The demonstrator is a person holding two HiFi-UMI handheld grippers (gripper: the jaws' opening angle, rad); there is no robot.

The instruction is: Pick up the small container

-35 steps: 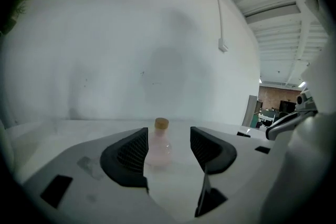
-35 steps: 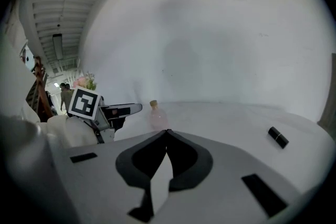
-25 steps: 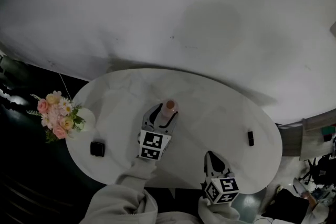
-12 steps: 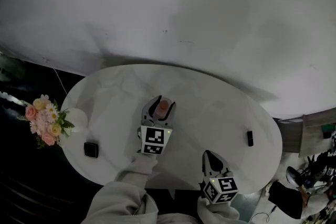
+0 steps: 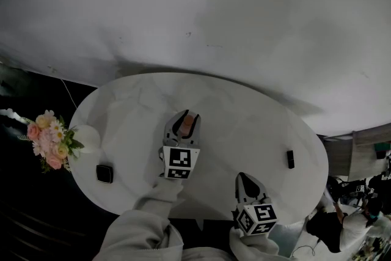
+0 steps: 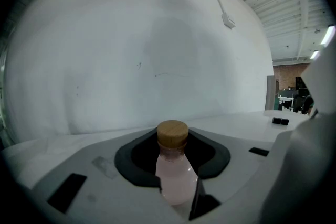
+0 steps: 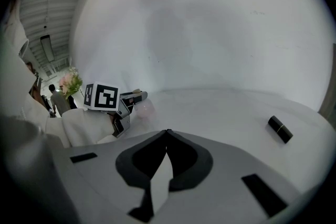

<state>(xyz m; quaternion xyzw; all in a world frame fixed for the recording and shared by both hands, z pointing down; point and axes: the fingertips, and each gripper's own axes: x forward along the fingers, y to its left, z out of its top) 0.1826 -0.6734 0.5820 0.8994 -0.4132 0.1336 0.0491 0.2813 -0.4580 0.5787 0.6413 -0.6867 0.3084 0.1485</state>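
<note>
The left hand-held gripper (image 5: 185, 121) has just closed, pinching the small pink wooden-capped bottle (image 6: 176, 176) on the white oval bench (image 5: 244, 119). The right hand-held gripper (image 5: 244, 178) is pressed together.

One container (image 6: 176, 176), two hand-held grippers (image 5: 184, 120) (image 5: 245, 180)

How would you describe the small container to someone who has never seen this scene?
Find the white oval table. Near its middle, the left gripper, whose jaws have just been closing, holds a small bottle. It alone is pale pink with a round wooden cap; the square thing and the bar are black.
</note>
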